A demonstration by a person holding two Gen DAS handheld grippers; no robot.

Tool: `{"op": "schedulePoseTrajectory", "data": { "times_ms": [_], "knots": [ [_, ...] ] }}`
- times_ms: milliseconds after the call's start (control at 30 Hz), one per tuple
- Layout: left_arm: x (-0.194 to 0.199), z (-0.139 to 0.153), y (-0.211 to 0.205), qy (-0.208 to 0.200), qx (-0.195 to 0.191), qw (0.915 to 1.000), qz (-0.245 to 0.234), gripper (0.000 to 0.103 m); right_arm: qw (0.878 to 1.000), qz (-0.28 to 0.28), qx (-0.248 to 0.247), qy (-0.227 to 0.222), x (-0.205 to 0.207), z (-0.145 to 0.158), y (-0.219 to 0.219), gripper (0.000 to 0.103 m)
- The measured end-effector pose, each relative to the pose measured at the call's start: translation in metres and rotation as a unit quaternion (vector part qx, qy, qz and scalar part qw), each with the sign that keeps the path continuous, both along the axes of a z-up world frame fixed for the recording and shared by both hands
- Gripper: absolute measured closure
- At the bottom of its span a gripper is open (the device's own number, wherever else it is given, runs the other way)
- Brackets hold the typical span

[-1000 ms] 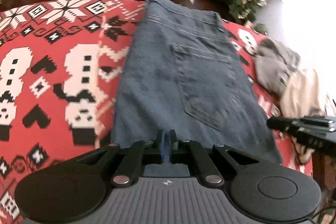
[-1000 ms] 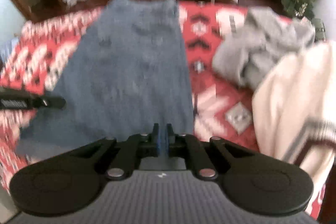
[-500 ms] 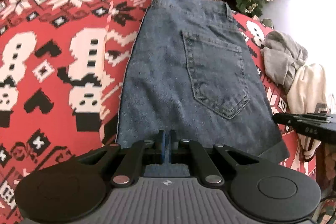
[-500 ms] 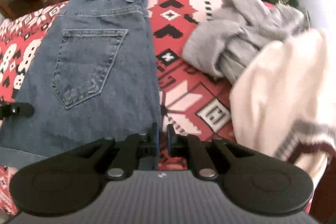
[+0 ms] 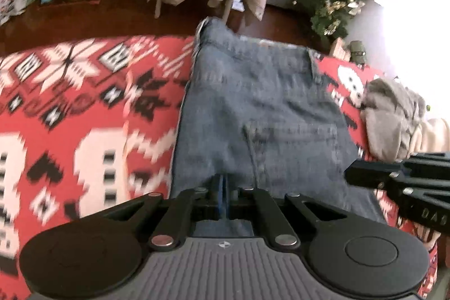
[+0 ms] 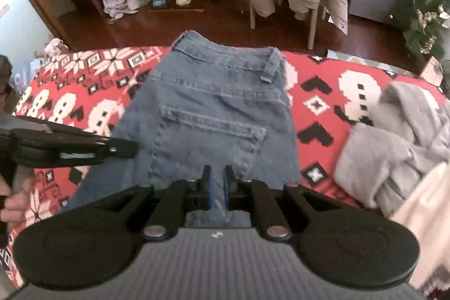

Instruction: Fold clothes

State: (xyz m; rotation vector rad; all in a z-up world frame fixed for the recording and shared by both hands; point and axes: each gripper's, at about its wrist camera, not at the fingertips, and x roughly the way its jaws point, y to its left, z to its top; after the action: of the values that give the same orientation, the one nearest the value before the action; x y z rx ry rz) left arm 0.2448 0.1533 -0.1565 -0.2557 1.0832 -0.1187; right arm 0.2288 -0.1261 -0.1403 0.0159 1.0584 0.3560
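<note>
**A:** Where did the clothes lie?

**B:** The blue denim jeans [image 5: 253, 108] lay flat across the middle of both views, back pocket up. They rested on a red cover patterned with white snowmen and black shapes [image 5: 84, 103]. Their waistband reached the cover's far edge, towards the top of the frame.

**A:** And the left gripper [image 5: 222, 179]?

**B:** It hung over the near end of the jeans at the lower centre of its own view, its jaws together. Denim showed just under them, but I could not tell whether any fold was pinched. In the right wrist view, it reached in from the left edge, its tip over the jeans' left side, with a hand [image 6: 14, 204] behind it.

**A:** The right gripper [image 6: 217, 173]?

**B:** Its jaws stood a narrow gap apart, with denim showing through the gap and nothing plainly gripped. It hung over the jeans just below the pocket.

**A:** Anything else?

**B:** A crumpled grey garment [image 6: 393, 137] lay on the cover to the right of the jeans and apart from them. A cream knitted garment [image 6: 422, 210] lay against it at the lower right.
</note>
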Motion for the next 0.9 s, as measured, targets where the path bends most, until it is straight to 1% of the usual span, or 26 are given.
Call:
{"op": "schedulePoseTrajectory", "data": {
  "times_ms": [133,267,367,467,567,633,700,733,767,800,867,900],
  "knots": [
    [0.025,0.004,-0.003,-0.019,0.006,0.9997,-0.011,0.1,1.0,-0.014,0.001,0.0,0.019,-0.006,-0.001,0.093],
    [0.046,0.005,-0.005,-0.027,0.004,0.9994,-0.02,0.1,1.0,-0.014,-0.013,-0.004,0.045,-0.018,-0.004,0.093],
    [0.057,0.004,-0.008,-0.024,-0.004,0.9992,-0.033,0.1,0.999,-0.026,-0.023,-0.002,0.061,-0.028,-0.01,0.095],
    [0.063,0.0,-0.011,-0.014,-0.023,0.9986,-0.046,0.1,0.998,-0.047,-0.035,0.004,0.071,-0.034,-0.021,0.098],
    [0.068,0.0,-0.012,-0.008,-0.031,0.9979,-0.056,0.101,0.997,-0.07,-0.028,0.008,0.075,-0.035,-0.032,0.098],
    [0.068,-0.001,-0.011,-0.006,-0.04,0.9978,-0.053,0.101,0.996,-0.082,-0.033,-0.003,0.075,-0.03,-0.035,0.091],
    [0.067,-0.002,-0.009,-0.004,-0.051,0.9976,-0.046,0.101,0.996,-0.082,-0.022,-0.006,0.078,-0.029,-0.037,0.09],
    [0.067,-0.003,-0.008,-0.002,-0.059,0.9974,-0.042,0.101,0.997,-0.079,-0.018,-0.006,0.079,-0.028,-0.037,0.087],
    [0.067,-0.003,-0.007,0.0,-0.064,0.9972,-0.038,0.101,0.997,-0.076,-0.017,-0.005,0.081,-0.028,-0.036,0.083],
    [0.066,-0.003,-0.007,0.001,-0.069,0.997,-0.034,0.101,0.997,-0.074,-0.017,-0.003,0.084,-0.03,-0.035,0.082],
    [0.066,-0.003,-0.006,0.002,-0.075,0.9967,-0.029,0.101,0.997,-0.072,-0.015,0.003,0.088,-0.033,-0.035,0.084],
    [0.065,-0.002,-0.007,0.003,-0.078,0.9965,-0.03,0.101,0.997,-0.07,-0.014,0.003,0.088,-0.033,-0.035,0.092]
  ]
}}
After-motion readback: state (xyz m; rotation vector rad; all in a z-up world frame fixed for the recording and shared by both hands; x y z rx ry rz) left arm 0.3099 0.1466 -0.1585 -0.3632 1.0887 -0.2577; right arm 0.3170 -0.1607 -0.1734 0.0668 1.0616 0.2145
